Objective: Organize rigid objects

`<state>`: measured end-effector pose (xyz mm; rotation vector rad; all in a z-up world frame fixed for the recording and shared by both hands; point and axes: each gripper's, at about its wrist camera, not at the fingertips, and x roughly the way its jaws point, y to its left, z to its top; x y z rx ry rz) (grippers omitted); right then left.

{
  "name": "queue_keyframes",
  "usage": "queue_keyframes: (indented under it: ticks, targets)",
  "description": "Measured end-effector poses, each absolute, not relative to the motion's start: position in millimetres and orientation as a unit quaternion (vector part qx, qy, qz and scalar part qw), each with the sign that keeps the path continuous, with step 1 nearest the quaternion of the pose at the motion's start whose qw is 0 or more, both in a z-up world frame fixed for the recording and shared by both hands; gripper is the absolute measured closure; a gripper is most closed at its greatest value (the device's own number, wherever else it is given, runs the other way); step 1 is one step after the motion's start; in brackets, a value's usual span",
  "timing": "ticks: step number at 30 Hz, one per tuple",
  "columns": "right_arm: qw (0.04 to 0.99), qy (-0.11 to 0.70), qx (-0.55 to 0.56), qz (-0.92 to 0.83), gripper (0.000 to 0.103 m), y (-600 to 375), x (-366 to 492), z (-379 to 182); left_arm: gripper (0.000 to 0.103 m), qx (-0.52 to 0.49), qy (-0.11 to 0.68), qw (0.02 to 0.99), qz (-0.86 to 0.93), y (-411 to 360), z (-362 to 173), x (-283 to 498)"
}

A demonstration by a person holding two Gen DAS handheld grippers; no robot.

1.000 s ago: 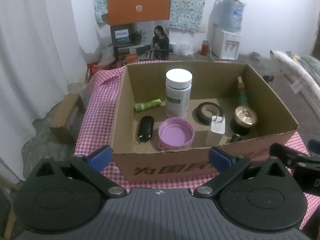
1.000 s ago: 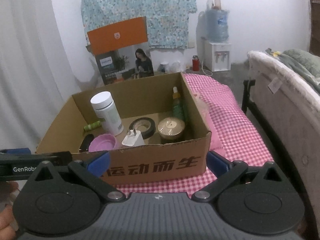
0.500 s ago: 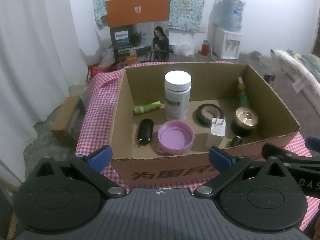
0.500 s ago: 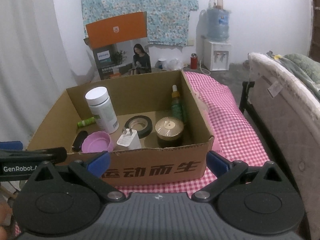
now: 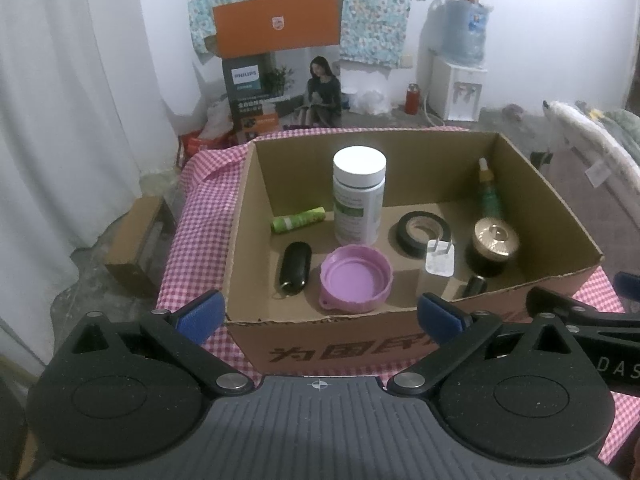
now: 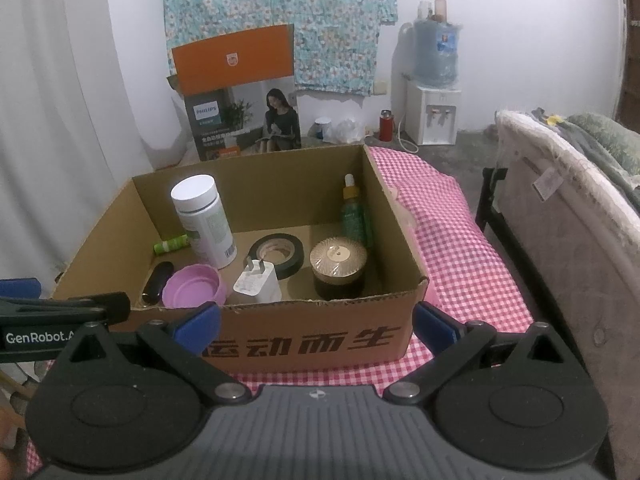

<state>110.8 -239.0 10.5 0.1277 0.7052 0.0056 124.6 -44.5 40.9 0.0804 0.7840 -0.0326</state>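
Left wrist view: left tool (image 5: 318, 314) spread apart, empty, short of open brown cardboard box (image 5: 532, 184) on pink checked worktop (image 5: 188, 240). Inside box: tall white-capped bottle (image 5: 359, 196) upright at centre, lime-green tube (image 5: 297, 219) lying to its left, black oval fob (image 5: 295, 268), upturned purple plastic lid (image 5: 355, 279), black tape roll (image 5: 423, 229), white plug charger (image 5: 440, 264), gold-lidded dark jar (image 5: 494, 246), green dropper bottle (image 5: 489, 190) by right wall

Right wrist view: right tool (image 6: 316, 324) likewise apart, empty, before the box's printed front

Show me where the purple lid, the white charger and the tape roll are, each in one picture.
purple lid (image 5: 355, 279): left wrist view, inner face.
white charger (image 6: 256, 286): right wrist view, front face.
tape roll (image 6: 294, 261): right wrist view, black rim.
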Motion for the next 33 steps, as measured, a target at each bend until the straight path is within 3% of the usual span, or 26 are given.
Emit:
queue_keyframes:
  ticks: [33]
  targets:
    - [0.937,0.345,0.056,0.002,0.0,-239.8,109.7,16.0,0.0,0.034,0.386,0.922,-0.015,-42.7,40.8,125.5]
